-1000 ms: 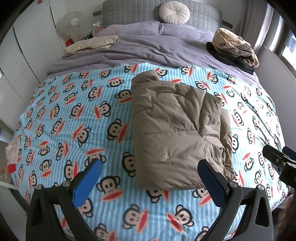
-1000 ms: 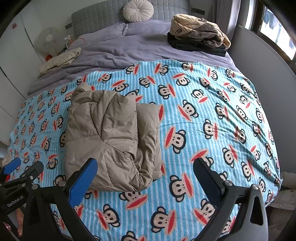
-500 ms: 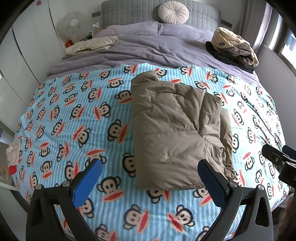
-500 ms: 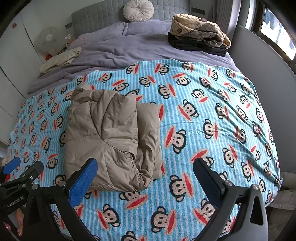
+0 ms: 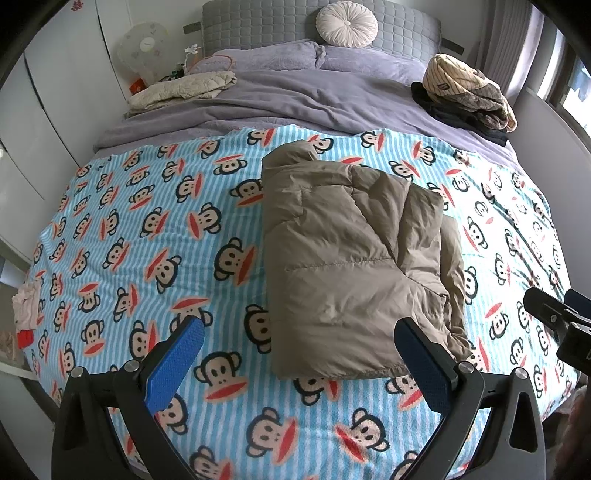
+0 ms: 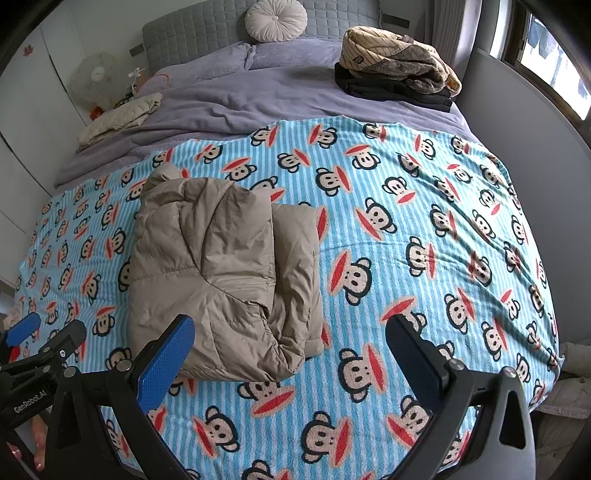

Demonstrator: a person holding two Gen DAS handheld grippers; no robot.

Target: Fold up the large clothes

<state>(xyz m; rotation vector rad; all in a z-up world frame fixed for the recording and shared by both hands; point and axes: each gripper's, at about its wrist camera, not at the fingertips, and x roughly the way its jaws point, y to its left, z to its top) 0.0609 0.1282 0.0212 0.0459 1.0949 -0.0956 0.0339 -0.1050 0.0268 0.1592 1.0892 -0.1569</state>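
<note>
I held my left gripper [image 5: 299, 354] low over the near edge of the bed, jaws spread wide and empty, its blue pads [image 5: 173, 365] apart from any cloth. My right gripper [image 6: 290, 354] was level beside it to the right, likewise spread and holding nothing. Each gripper showed at the edge of the other's view.

The tan puffer jacket [image 5: 354, 266] lay folded into a compact bundle on the monkey-print blanket [image 5: 155, 229], just beyond my left gripper's right finger and left of centre from the right wrist view. One folded layer lay over another, whose edge protruded along the right side.

Further off, a grey duvet [image 5: 314, 99] covered the far half of the bed. A pile of folded clothes [image 6: 399, 74] sat at the far right, a cream folded garment [image 5: 184, 88] at the far left, and a round cushion [image 5: 347, 24] against the headboard. Nothing lay between the grippers and the jacket.
</note>
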